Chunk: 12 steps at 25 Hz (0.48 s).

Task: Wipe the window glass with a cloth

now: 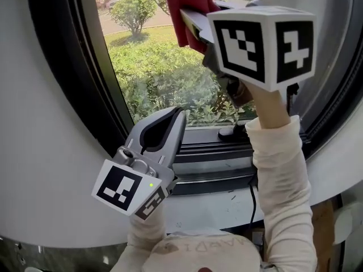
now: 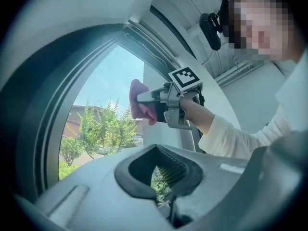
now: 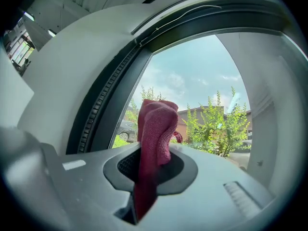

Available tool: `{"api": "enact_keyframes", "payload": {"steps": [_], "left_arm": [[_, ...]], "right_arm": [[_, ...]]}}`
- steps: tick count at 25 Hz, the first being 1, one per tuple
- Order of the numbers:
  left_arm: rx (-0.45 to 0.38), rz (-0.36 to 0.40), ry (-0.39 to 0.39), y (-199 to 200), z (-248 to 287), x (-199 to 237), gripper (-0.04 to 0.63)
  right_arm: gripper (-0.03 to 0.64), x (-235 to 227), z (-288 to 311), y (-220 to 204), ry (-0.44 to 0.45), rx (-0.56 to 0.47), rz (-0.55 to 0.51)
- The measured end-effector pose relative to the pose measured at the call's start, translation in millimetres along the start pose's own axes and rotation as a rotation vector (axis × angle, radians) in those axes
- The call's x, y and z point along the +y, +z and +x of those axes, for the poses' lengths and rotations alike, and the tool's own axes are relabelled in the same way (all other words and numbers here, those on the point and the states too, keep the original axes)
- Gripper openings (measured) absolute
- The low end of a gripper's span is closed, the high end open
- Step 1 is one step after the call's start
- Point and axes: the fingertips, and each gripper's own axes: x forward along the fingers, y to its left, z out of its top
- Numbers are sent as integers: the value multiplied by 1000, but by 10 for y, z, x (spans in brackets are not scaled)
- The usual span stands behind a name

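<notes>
The right claw [image 3: 140,179] clamps a crumpled red woven cloth [image 3: 155,129], clear window glass [image 3: 202,81] just ahead; left claw [image 2: 161,179] closed, empty. Wiping seems mostly left.

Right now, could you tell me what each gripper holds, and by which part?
The right gripper clamps the red cloth by one bunched end; the left gripper holds nothing.

Open room: I see bare window glass [image 1: 159,72] left of the cloth [image 1: 190,10].
Blocking: dark frame [image 1: 79,55], sill latch [image 1: 231,132].
</notes>
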Motion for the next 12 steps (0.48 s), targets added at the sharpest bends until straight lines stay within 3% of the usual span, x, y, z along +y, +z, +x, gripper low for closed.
{"api": "enact_keyframes", "payload": {"steps": [12], "left_arm": [[47,6,-83,-78,711,-531,1]], "right_arm": [[60,-1197,-936,-262,-109,-20,69]]}}
